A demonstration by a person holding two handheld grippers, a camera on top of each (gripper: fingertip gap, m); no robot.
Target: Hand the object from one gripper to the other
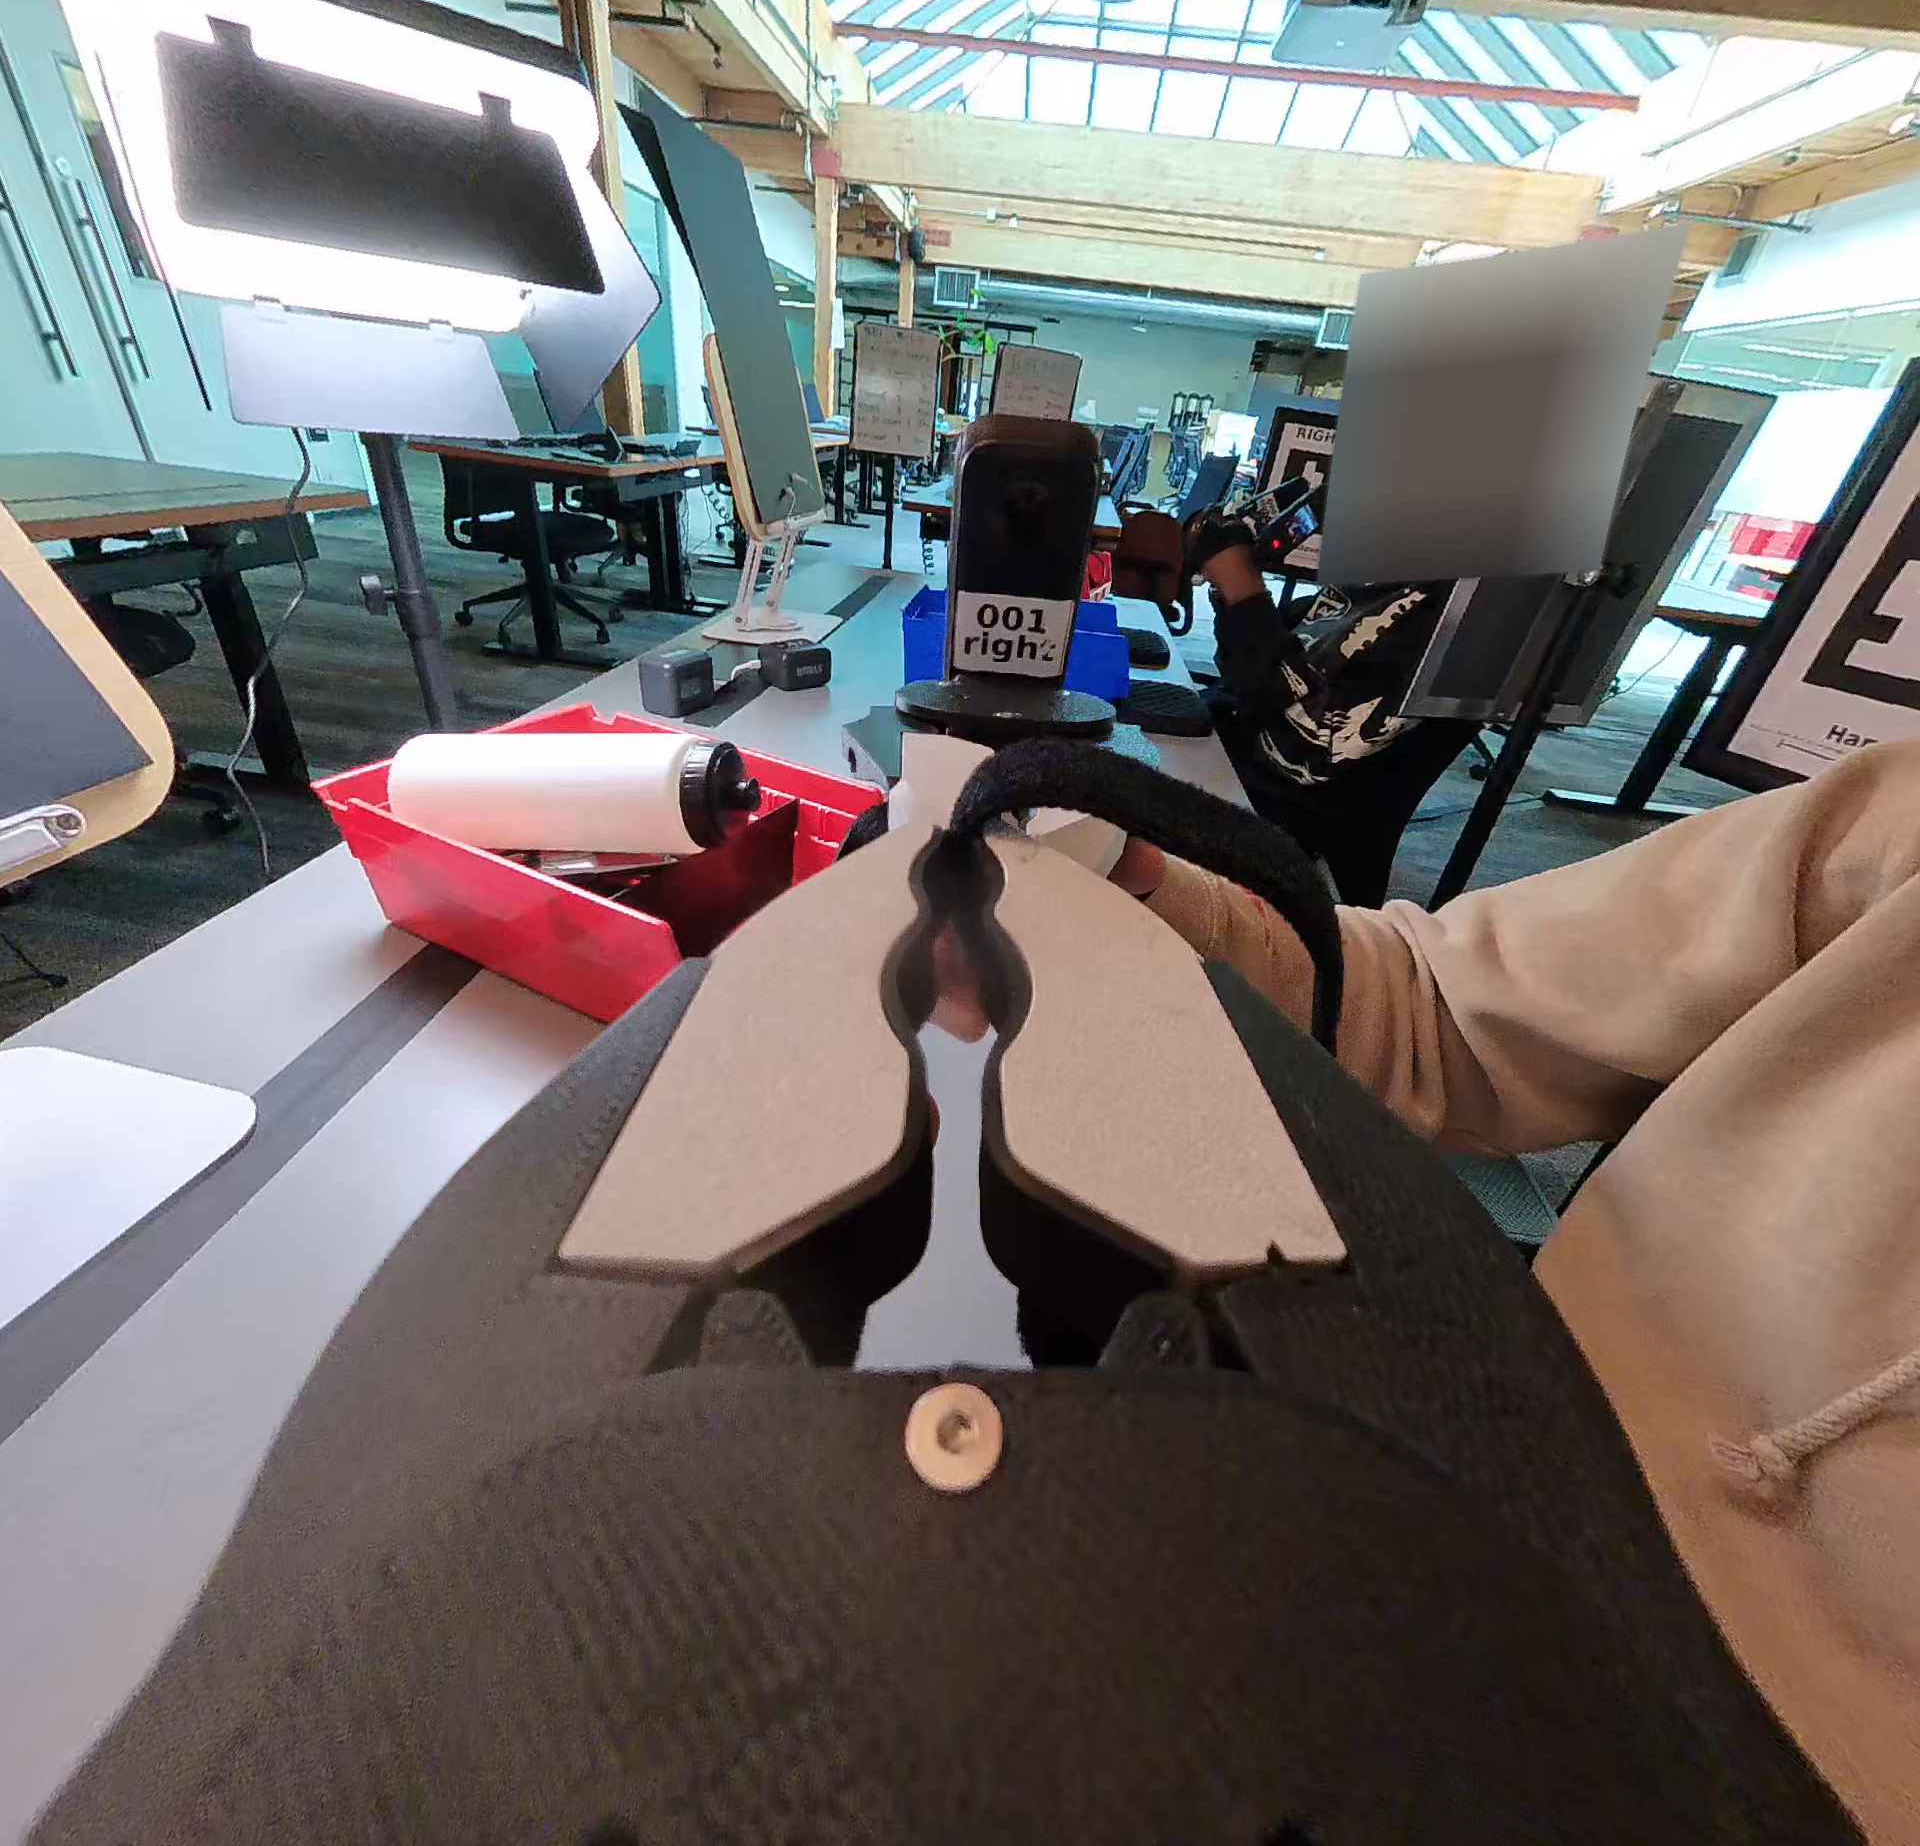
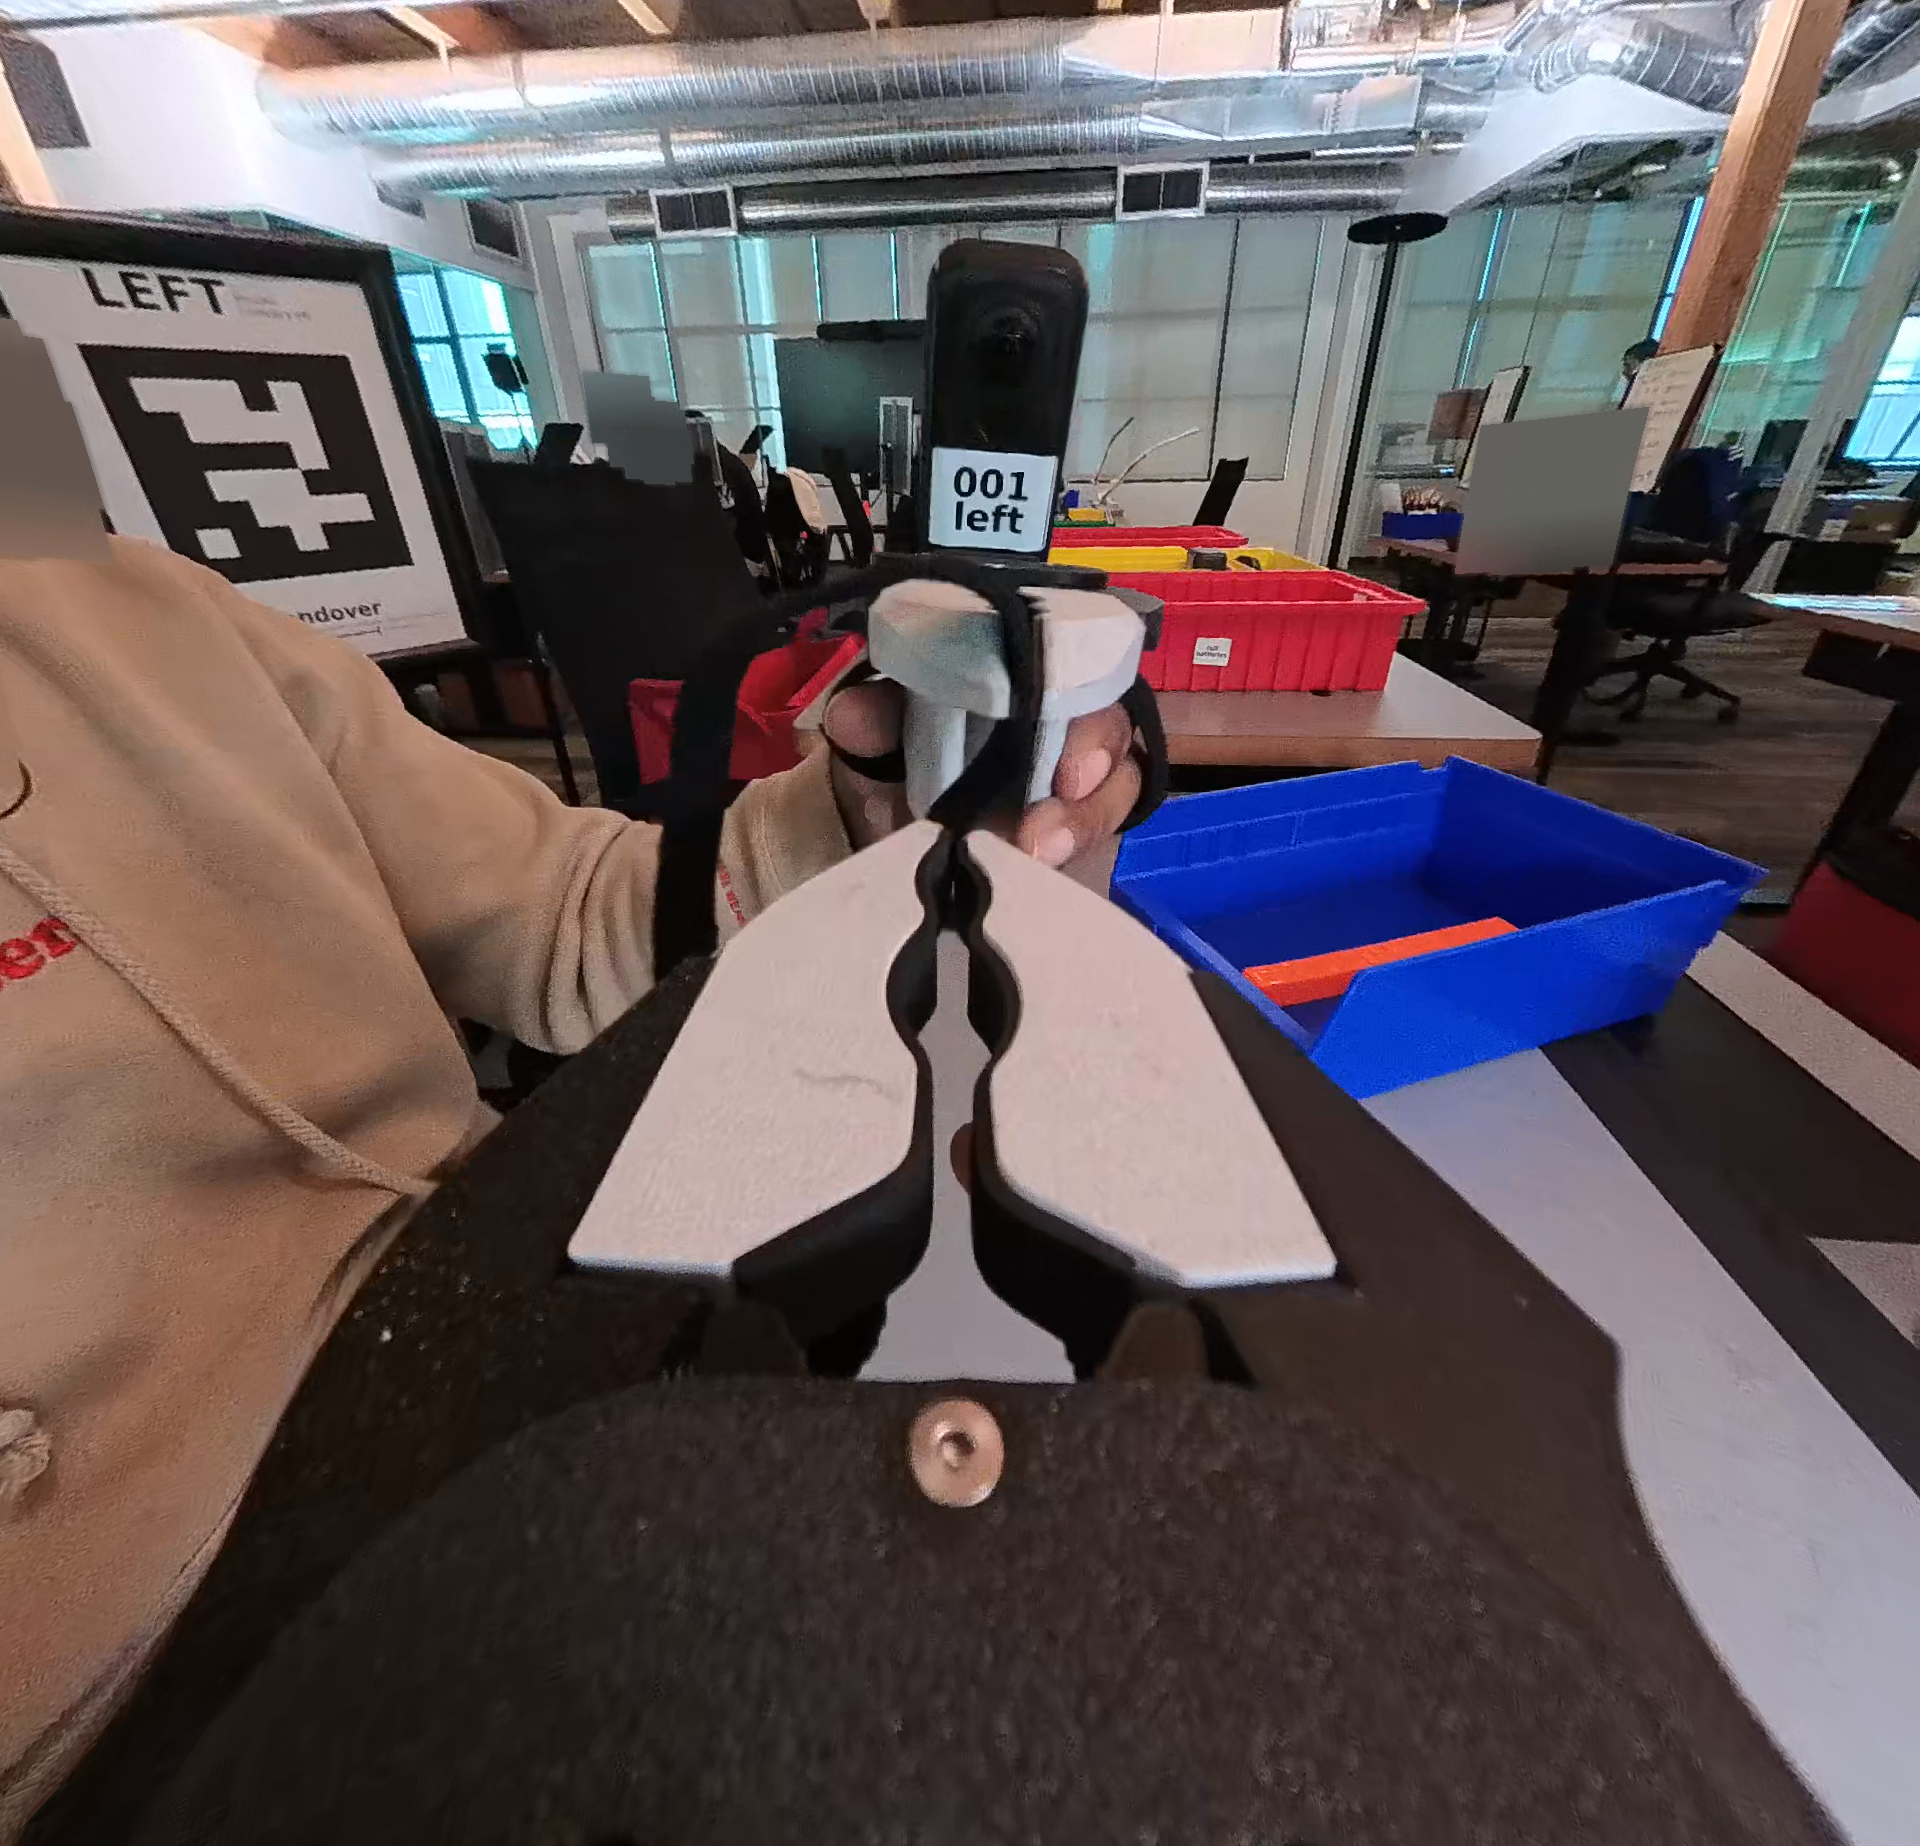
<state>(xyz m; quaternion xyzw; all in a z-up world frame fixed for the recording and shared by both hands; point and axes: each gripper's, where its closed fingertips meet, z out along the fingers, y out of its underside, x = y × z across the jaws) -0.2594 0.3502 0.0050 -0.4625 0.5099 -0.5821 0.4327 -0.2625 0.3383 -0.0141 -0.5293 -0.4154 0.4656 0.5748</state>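
A black fabric strap (image 1: 1153,799) hangs in a loop between the two grippers, above the grey table (image 1: 260,975). My left gripper (image 1: 956,851) is shut on one end of the strap. The right gripper faces it tip to tip just beyond, under its black camera (image 1: 1023,539). In the right wrist view my right gripper (image 2: 951,846) is shut on the strap (image 2: 686,809), which loops off to the left. The left gripper (image 2: 1013,653) is right in front, and the strap runs between its white fingers (image 2: 925,653). A hand (image 2: 1081,768) holds the left gripper.
A red bin (image 1: 540,913) holding a white bottle (image 1: 551,794) sits on the table to the left. A blue bin (image 2: 1455,913) with an orange block (image 2: 1371,960) sits to the right. A beige hoodie sleeve (image 1: 1610,955) is close by. A light panel on a stand (image 1: 353,186) rises behind. My two grippers' fingertips are within a few centimetres of each other.
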